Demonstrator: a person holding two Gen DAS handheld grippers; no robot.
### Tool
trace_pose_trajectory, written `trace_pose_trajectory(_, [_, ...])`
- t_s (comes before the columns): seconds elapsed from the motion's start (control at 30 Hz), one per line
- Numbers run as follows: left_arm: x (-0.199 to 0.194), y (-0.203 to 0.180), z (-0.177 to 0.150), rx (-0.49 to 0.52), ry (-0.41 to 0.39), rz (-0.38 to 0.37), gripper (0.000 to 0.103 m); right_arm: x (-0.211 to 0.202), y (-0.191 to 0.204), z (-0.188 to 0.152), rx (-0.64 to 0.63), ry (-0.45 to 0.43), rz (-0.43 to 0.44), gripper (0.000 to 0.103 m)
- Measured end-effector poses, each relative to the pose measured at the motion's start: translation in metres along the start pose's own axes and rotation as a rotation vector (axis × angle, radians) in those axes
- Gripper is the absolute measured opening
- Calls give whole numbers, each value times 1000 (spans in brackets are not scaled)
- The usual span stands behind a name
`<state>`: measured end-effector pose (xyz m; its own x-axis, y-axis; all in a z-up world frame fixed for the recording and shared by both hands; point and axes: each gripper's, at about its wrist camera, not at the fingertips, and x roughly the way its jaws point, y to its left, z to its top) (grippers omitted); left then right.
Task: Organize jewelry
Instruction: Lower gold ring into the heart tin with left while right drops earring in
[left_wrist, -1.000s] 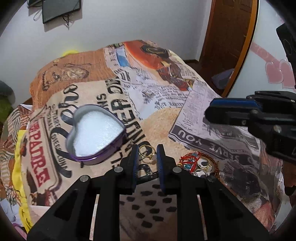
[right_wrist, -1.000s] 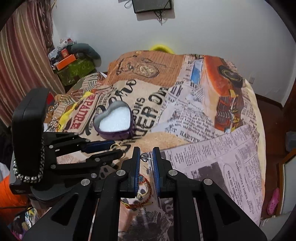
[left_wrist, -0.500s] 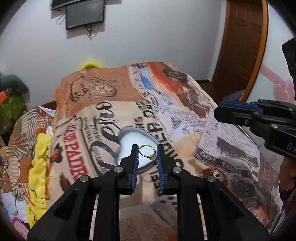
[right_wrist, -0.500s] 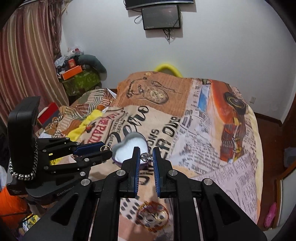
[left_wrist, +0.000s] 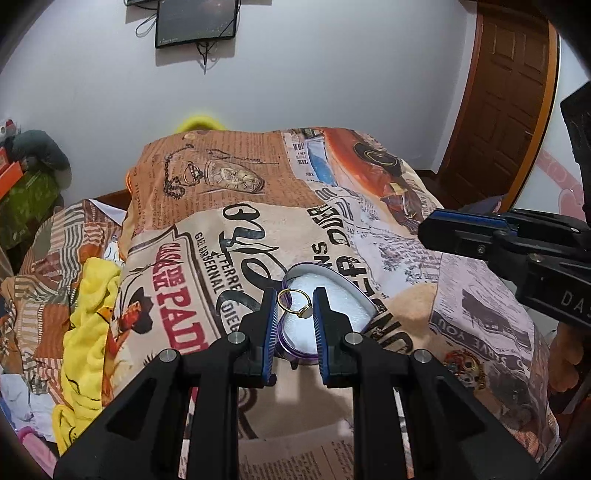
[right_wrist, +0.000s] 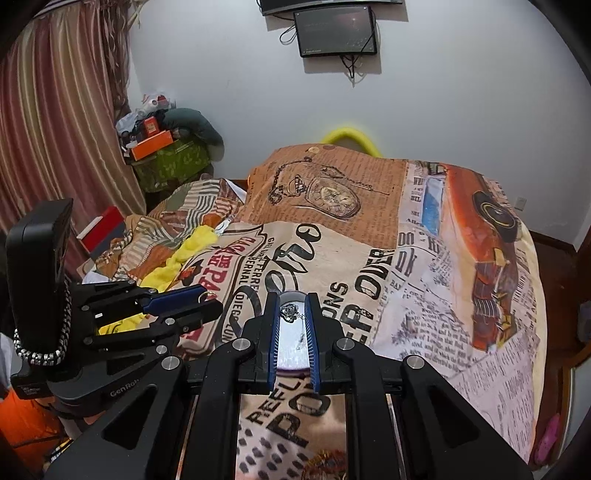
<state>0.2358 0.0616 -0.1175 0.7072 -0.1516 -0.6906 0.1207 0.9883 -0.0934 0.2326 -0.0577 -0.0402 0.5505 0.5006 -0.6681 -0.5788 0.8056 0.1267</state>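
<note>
Over the printed bedspread (left_wrist: 258, 192), a thin gold ring (left_wrist: 294, 304) with pale stone.

My right gripper (right_wrist: 291, 314) has its jaws pinched on a tiny silver charm (right_wrist: 289, 311). Right under it sits the heart-shaped box (right_wrist: 291, 347) with white inside, on the bed (right_wrist: 424, 295). My left gripper (right_wrist: 207, 302) is off to the side, holding a little gold ring (right_wrist: 207, 295).
</note>
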Motion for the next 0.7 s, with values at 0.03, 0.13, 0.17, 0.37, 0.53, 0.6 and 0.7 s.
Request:
trace_pose_trajectory(0.03, [4,1,0,-2,6,-5,18,4,0,1,-1,8,4,12])
trace_pose_trajectory(0.13, [16,2,-1,-5,30,-28,18,16,-1,4,-2,31,8,12])
trace_pose_trajectory(0.17, [20,1,-1,-4,36,-32,18,20,-2,5,-2,40,12,12])
trace_pose_trajectory(0.37, [42,-6,-7,17,83,-41,18,42,-3,4,6,105,35,12])
trace_pose_trajectory(0.53, [54,-10,-11,33,106,-41,18,60,-6,0,9,162,40,12])
trace_pose_trajectory(0.6, [58,-10,-12,33,115,-47,18,67,-8,-2,11,182,42,12])
trace_pose_trajectory(0.7, [62,-11,-13,34,127,-56,18,76,-10,-5,15,217,49,12])
